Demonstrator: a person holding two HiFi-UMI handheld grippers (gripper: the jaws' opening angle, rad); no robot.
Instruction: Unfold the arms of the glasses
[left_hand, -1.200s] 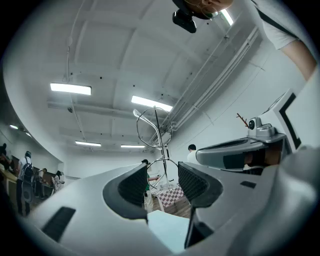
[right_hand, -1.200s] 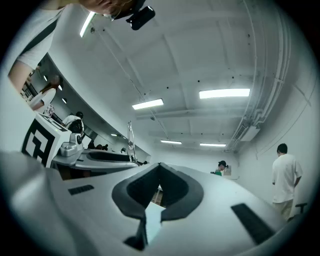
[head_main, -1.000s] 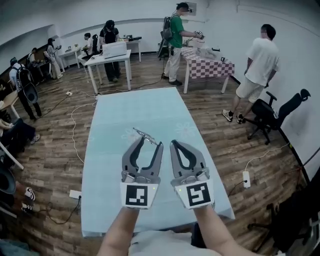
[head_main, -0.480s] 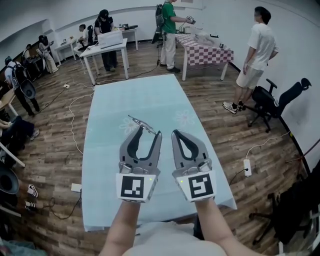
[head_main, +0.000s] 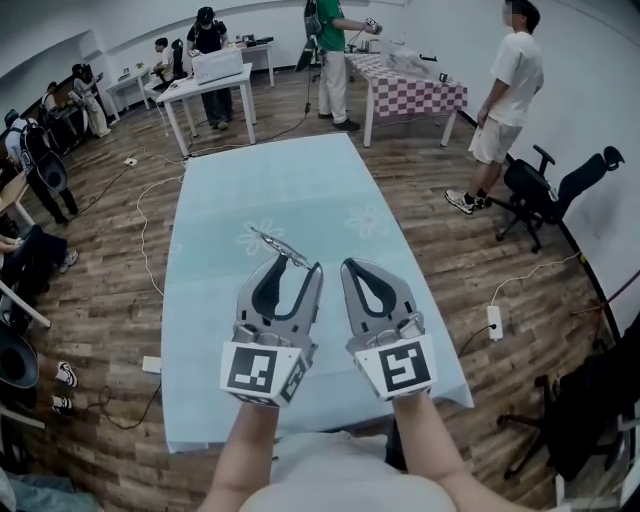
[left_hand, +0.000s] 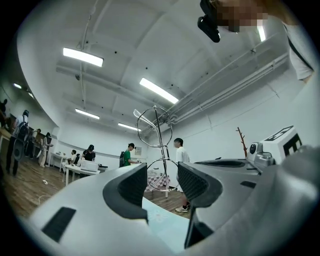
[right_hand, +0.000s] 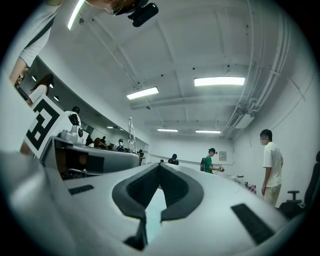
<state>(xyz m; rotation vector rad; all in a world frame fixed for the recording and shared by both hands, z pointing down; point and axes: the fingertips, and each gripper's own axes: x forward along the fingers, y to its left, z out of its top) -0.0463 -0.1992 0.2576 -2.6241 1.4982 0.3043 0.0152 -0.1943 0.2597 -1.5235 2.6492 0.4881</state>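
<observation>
Glasses (head_main: 281, 247): thin wire-rimmed pair, held off the table at the tips of the left gripper. In the left gripper view (left_hand: 156, 142) they stand on end, one round rim above the other. Whether the arms are folded cannot be made out.
Left gripper (head_main: 296, 265): clamped on the thin frame of the glasses, which runs up between the dark pads (left_hand: 131, 184). The jaws stand a little apart around it.
Right gripper (head_main: 352, 266): jaws pressed together with nothing between them (right_hand: 160, 169). It is just beside the left gripper and does not touch the glasses.
Hands: both forearms reach forward from the bottom edge, and the marker cubes face the head camera.
Table (head_main: 300, 180): long, with a pale blue-green cloth bearing faint flower prints, below both grippers.
Floor: wooden planks with a white power strip (head_main: 493, 322) and trailing cables.
Room: a black office chair (head_main: 545, 195) at the right, a checked-cloth table (head_main: 410, 95) and white desks further back, with several people standing around them.
</observation>
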